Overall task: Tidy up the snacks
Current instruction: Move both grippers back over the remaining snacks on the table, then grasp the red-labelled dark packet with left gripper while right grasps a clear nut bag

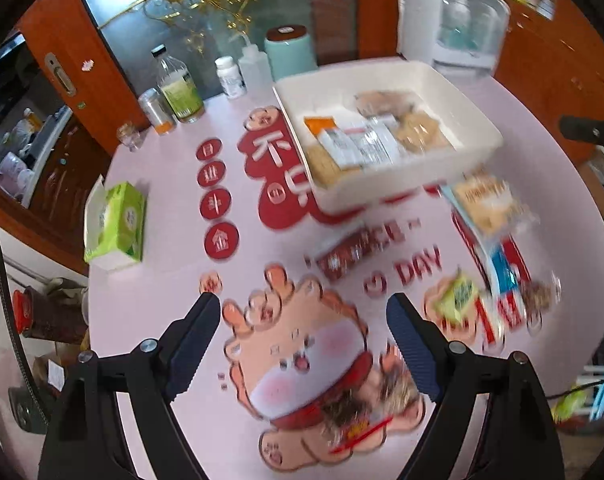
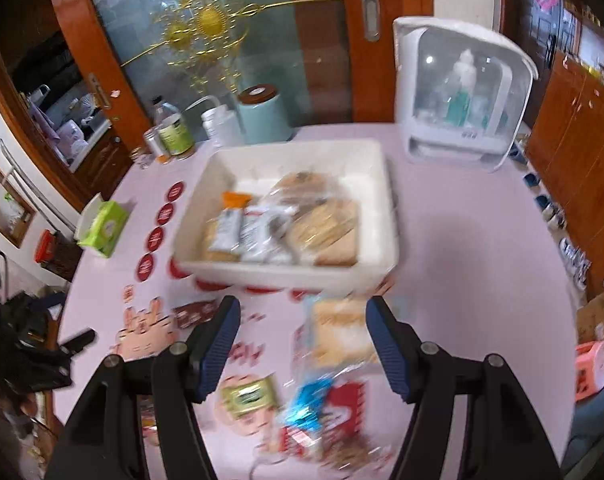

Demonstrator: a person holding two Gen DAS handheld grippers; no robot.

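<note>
**Grippers spread above the snack table**

Fingers of the left gripper (image 1: 304, 322) stand wide apart with nothing between them, hanging over the cartoon print on the pink tablecloth (image 1: 162, 280). The right gripper (image 2: 302, 328) is likewise spread and holds nothing; between its blue pads (image 2: 218, 344) lies a clear-wrapped biscuit packet (image 2: 342, 332), below them and not touching as far as the blur lets one tell.

The white bin (image 2: 286, 272) serves as the landmark. Inside it lie several wrapped snacks: silver-and-white packets (image 2: 254, 236) toward its left half and tan biscuit packs (image 2: 330, 228) toward its right. In front of the bin, nearer the right gripper, sit a small green packet (image 2: 248, 398) and a blue-and-red packet (image 2: 322, 412), both on the cloth and outside the bin. In front of the bin's left corner lies a dark brown bar wrapper (image 2: 194, 314).

Left of the bin stands a green tissue pack (image 1: 118, 224). Behind the bin's left corner cluster a green-labelled glass bottle (image 1: 180, 88), a white pill bottle (image 1: 230, 76) and a mint-green canister (image 1: 290, 54). Behind its right corner stands a white cabinet with a clear door (image 2: 462, 100).
</note>
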